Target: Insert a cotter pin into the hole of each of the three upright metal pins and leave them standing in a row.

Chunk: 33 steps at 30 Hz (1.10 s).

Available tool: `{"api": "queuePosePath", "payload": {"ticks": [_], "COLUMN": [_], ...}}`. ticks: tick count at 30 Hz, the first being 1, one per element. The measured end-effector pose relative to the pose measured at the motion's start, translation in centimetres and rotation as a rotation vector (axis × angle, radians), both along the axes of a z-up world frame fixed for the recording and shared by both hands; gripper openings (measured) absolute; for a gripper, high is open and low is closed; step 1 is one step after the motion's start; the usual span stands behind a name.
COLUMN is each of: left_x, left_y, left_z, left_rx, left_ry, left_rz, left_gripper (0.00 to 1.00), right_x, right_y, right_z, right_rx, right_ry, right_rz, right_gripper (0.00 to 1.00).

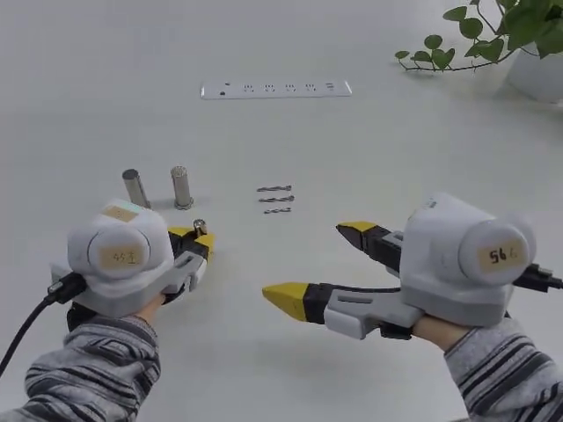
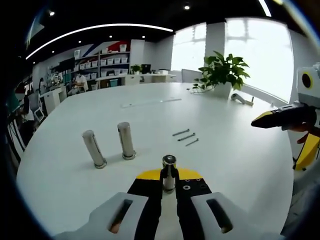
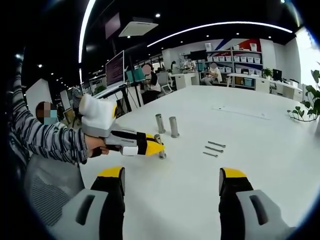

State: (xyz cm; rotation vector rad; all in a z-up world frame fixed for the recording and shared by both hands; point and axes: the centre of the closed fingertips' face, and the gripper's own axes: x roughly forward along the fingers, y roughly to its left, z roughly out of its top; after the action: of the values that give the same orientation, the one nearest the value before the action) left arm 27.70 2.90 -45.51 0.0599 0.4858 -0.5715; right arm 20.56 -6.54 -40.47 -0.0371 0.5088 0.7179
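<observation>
**Left tool clamped on one metal pin, right tool spread and empty**

Starting at the left of the head view, my left gripper sits in the lower left of the frame, its yellow-tipped jaws closed around a short metal pin. The left gripper view confirms the grasp: the pin stands upright, squeezed between the two jaws at the bottom centre of that frame. From the right gripper view its foot looks to be at or very close to the table, but I cannot tell whether it touches.

Just above the left gripper, two more pins stand free on the white surface. The leftmost pin and the second pin are near each other but apart. The leftmost one appears to lean a little in this view.

Moving right to the centre of the frame, the three cotter pins lie flat, stacked as parallel lines one above another, well apart from the standing pins. None is in a hole.

Above them, near the top of the frame, lies a white power strip.

In the lower right, my right gripper has its jaws wide apart, with nothing between them. A potted plant occupies the upper right corner.
</observation>
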Motion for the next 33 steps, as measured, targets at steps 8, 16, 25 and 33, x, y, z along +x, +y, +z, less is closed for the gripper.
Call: {"api": "queuePosePath", "payload": {"ticks": [8, 16, 25, 33], "left_x": [-0.1, -0.2, -0.2, -0.6], "left_y": [-0.1, -0.3, -0.4, -0.5], "left_z": [-0.4, -0.5, -0.5, -0.1], "left_rx": [0.034, 0.036, 0.004, -0.009], "left_ry": [-0.010, -0.011, 0.015, 0.023], "left_rz": [-0.015, -0.019, -0.014, -0.030], "left_gripper": [0.05, 0.05, 0.07, 0.28], "right_x": [0.0, -0.1, 0.0, 0.7], "right_y": [-0.3, -0.5, -0.7, -1.1], "right_z": [-0.1, -0.4, -0.8, -0.9], "right_rx": [0.007, -0.002, -0.018, -0.074], "right_ry": [0.008, 0.016, 0.036, 0.038], "right_rz": [-0.011, -0.009, -0.006, 0.048], "right_gripper": [0.74, 0.73, 0.72, 0.72]}}
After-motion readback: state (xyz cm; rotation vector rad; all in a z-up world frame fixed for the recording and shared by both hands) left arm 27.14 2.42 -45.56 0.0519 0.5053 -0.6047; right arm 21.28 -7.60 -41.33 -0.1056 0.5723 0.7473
